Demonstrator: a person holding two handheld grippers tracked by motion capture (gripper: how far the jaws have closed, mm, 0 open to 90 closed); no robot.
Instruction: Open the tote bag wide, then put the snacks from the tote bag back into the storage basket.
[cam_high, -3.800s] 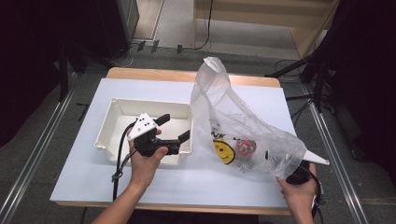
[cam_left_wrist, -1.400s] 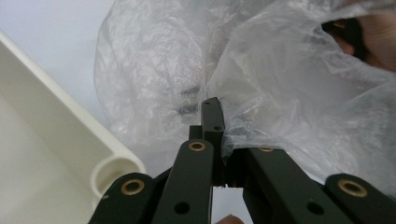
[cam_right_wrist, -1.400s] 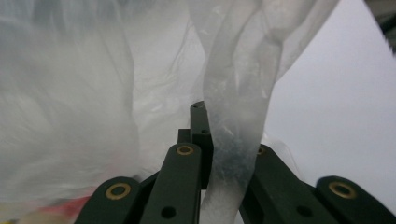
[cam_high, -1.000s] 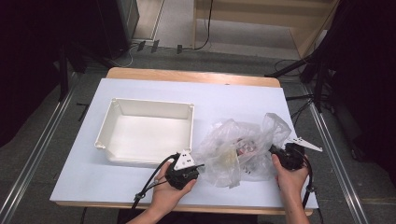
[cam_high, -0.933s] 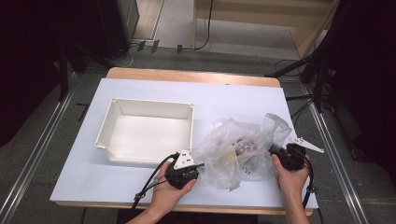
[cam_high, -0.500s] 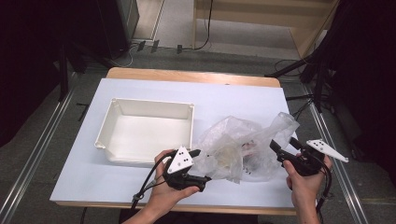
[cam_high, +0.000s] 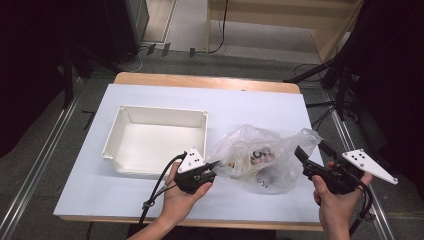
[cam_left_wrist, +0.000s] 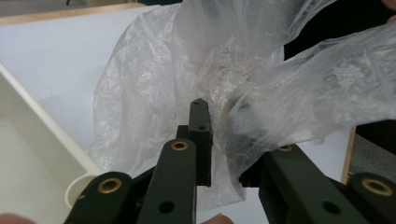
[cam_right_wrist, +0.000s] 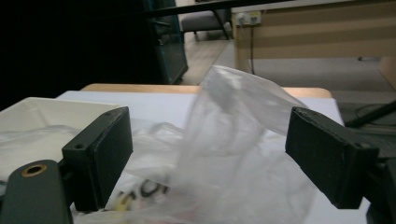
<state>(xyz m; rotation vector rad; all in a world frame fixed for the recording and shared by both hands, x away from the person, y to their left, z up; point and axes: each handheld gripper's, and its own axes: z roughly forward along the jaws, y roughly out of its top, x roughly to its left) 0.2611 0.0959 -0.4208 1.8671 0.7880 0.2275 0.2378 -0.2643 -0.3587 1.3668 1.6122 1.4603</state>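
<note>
White tray (cam_high: 155, 109) at 9 o'clock on the white table (cam_high: 260, 102), rim up, nothing seen inside. Just off its near right corner, at roughly 7 o'clock on the table, left gripper (cam_high: 215, 165), gripped in the left hand (cam_high: 176, 202) and pointing toward 3 o'clock. Jaws just closed further, now nearly together, with a bunched fold of film pinched between them. In the left gripper view, one black jaw upright at centre, its partner mostly veiled by crumpled plastic pressed against it.

Clear plastic bag (cam_high: 252, 150) slumped near the table's centre, slightly toward 4 o'clock, resting on the surface between the two grippers. Small round items and dark print dimly visible through the film; too blurred to identify. Left edge of the bag at the left jaws, right edge drawn up into a peak toward 2 o'clock.

Right gripper (cam_high: 312, 151) at 4 o'clock near the table's edge, held in the right hand (cam_high: 337, 200), aimed toward 10 o'clock. Jaws just opened and now wide apart. In the right gripper view, the bag's raised flap standing in the gap between them, clear of both pads, nearer the left-hand pad at its base.
</note>
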